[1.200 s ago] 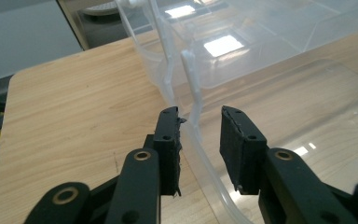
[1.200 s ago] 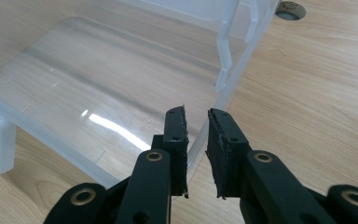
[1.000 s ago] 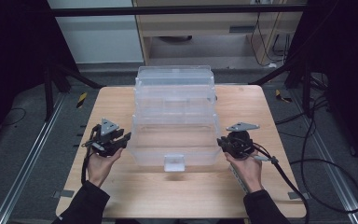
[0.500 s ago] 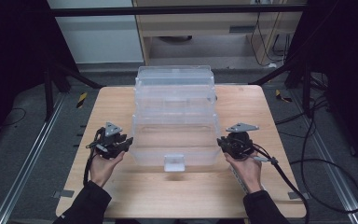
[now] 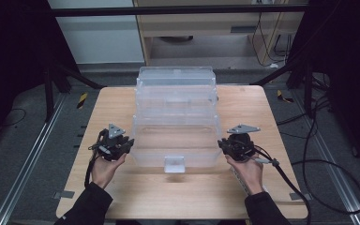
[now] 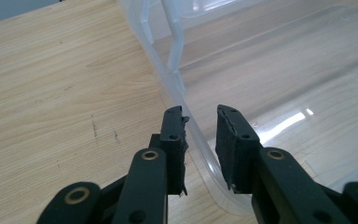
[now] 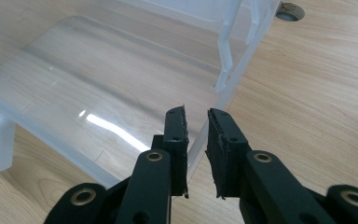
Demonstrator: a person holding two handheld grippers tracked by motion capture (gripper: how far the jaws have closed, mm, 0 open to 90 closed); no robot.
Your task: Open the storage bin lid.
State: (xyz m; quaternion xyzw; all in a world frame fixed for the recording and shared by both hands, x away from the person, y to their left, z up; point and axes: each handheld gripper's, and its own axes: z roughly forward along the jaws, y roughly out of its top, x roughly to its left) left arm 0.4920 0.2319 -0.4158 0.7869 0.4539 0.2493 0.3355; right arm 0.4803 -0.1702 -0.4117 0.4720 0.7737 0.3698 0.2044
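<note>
High view shows me at the table (image 5: 122, 197) with a gripper on each side of the clear bin (image 5: 176, 117), which sits mid-table with its latch tab (image 5: 174, 164) facing me. My left gripper (image 5: 117, 145) straddles the bin's left rim (image 6: 200, 140): one pad outside the wall, one inside, with a gap showing on the inside pad, so the jaws are partly open and not pinching yet. They have just been closing on that rim. My right gripper (image 5: 236, 146) sits on the right rim (image 7: 196, 140), jaws narrowed to a slim gap with the wall's edge between them; I judge it clamped on the rim, though the clear plastic makes the contact hard to read.

Risks, as I see them: the wall is thin, slick and flexible, so a shallow bite could slip off when I lift. If one side grips before the other, the bin could tilt or twist. Squeezing too hard could bow the wall.

Against a second ago, my left hand has shifted slightly toward me along the bin's side, and its jaws are narrower. My right hand and the bin sit where they were.
</note>
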